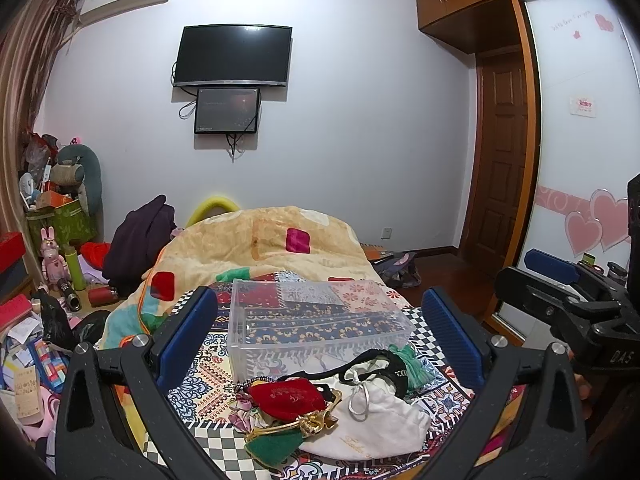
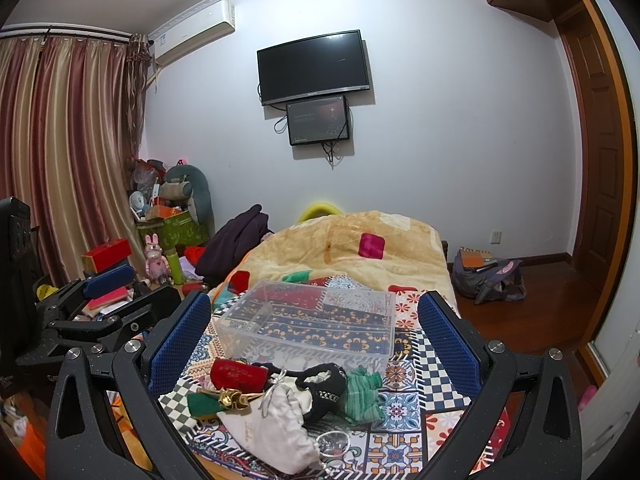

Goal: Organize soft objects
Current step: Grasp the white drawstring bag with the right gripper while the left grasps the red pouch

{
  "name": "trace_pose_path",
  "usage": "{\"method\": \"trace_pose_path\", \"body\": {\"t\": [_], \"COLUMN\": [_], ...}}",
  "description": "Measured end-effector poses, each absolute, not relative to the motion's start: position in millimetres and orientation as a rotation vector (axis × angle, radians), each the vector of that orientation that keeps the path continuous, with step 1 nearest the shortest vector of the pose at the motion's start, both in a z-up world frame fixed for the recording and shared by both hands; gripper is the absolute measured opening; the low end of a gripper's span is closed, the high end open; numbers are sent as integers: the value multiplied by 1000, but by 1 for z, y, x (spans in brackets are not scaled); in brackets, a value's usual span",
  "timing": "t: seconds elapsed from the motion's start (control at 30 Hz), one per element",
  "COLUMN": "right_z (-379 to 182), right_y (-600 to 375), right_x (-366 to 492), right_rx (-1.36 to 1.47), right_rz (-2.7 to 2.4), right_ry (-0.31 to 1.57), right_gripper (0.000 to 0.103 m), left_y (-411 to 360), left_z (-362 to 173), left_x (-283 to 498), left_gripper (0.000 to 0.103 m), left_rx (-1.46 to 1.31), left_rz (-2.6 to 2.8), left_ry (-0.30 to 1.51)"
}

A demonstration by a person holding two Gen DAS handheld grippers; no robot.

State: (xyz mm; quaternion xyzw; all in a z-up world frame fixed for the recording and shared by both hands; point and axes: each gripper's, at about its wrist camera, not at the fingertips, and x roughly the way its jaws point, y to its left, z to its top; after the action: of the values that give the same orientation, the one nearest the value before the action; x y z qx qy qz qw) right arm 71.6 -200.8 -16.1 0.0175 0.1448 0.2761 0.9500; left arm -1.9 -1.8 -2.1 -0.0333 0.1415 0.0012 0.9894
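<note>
Holding both grippers above the bed [image 1: 224, 452], you are keeping each pair of fingers spread wide with nothing between them. Your left gripper [image 1: 320, 332] is framing a small heap of soft pouches lying on the patterned bedspread: a red velvet pouch [image 1: 286, 396] is resting on top toward the left, a white drawstring bag [image 1: 372, 420] is spreading out to its right, a dark green pouch [image 1: 272, 450] is sitting at the near edge, and a black pouch [image 1: 394, 370] and a light green cloth [image 1: 416, 362] are lying behind them. Just beyond the heap, a clear plastic box [image 1: 316, 322] is sitting open on the bedspread, close to the pile, with only the pattern showing through its walls. Your right gripper [image 2: 314, 336] is looking at the same heap from the right side, with the white drawstring bag [image 2: 276, 428] nearest and the clear plastic box [image 2: 312, 320] behind it. Farther back, a folded beige quilt [image 1: 256, 240] is covering the far end of the bed.
</note>
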Motion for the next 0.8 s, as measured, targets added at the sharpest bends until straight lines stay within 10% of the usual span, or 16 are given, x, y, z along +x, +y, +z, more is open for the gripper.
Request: {"method": "trace_pose_path", "body": {"t": [0.33,0.47,0.8], "right_z": [-50,-78,-113], "right_y": [-190,-184,-173], "right_x": [84,89,107], "right_rx": [-28,-72,-76], "right_rz": [588,615,702], "right_ry": [431,518,688], "right_gripper": [103,102,68], "left_y": [7,15,41], "left_z": [-30,-56,-106], "left_x": [10,15,46], "left_gripper": [103,86,63], "left_rx": [-58,-45,-146], "left_rz": [-30,-9,-19], "left_ry": [439,527,678]}}
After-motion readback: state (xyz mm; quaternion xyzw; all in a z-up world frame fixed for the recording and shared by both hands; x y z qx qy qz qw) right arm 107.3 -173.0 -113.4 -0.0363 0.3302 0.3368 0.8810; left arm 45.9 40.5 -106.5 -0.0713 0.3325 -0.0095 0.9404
